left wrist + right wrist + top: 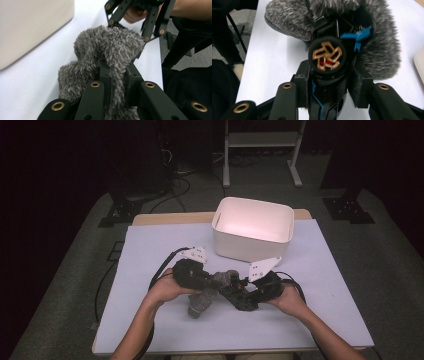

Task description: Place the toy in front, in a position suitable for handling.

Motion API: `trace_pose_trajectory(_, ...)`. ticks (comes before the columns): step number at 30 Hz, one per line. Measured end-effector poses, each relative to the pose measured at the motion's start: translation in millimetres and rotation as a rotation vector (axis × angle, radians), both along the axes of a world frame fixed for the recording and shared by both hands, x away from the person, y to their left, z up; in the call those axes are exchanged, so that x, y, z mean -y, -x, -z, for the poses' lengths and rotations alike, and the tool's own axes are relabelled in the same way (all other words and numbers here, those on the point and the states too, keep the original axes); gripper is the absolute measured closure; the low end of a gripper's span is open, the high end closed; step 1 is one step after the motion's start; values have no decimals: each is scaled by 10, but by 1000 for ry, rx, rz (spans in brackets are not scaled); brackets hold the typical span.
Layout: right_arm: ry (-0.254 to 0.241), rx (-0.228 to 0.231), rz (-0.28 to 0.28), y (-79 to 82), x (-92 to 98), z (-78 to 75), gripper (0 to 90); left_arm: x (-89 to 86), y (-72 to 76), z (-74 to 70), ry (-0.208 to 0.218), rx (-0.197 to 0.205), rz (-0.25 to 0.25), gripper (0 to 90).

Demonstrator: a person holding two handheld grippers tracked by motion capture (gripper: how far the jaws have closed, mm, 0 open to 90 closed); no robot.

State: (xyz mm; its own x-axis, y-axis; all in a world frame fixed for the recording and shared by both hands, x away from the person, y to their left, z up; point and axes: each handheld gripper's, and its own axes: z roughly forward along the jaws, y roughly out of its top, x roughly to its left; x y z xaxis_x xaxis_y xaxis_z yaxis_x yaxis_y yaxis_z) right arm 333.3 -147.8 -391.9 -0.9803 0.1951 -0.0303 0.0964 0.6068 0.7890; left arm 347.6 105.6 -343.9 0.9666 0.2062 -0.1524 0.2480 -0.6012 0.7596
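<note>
We are pinching the grey furry cover point(110, 50) in the left gripper point(117, 75); the right gripper point(329, 82) is clamping its black inner part point(327, 56).

A shaggy grey furry cover point(207, 292) sits crumpled over a black microphone-like device with a copper-coloured end point(327, 56), held just above the white-covered bench point(150, 250).
</note>
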Motion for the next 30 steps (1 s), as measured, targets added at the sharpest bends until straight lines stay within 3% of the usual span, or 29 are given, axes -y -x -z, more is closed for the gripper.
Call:
trace_pose_trajectory(5,-17,-8,-29,8,-142,-34,561,-31,86,-162,-25,38,10,802)
trace_pose_trajectory(12,10,-15,-34,8,-142,-62,557,27,98,-141,-13,42,19,802)
trace_pose_trajectory(15,30,-40,-34,-8,-111,-103,554,104,105,-173,-28,54,32,802)
trace_pose_trajectory(19,27,-44,-24,-30,-96,-177,519,159,104,-188,-29,56,41,801)
trace_pose_trajectory(22,40,-38,-36,-31,-106,-197,543,187,111,-200,-37,62,45,796)
trace_pose_trajectory(30,53,-27,-22,0,-13,-216,558,54,67,-47,16,18,26,794)
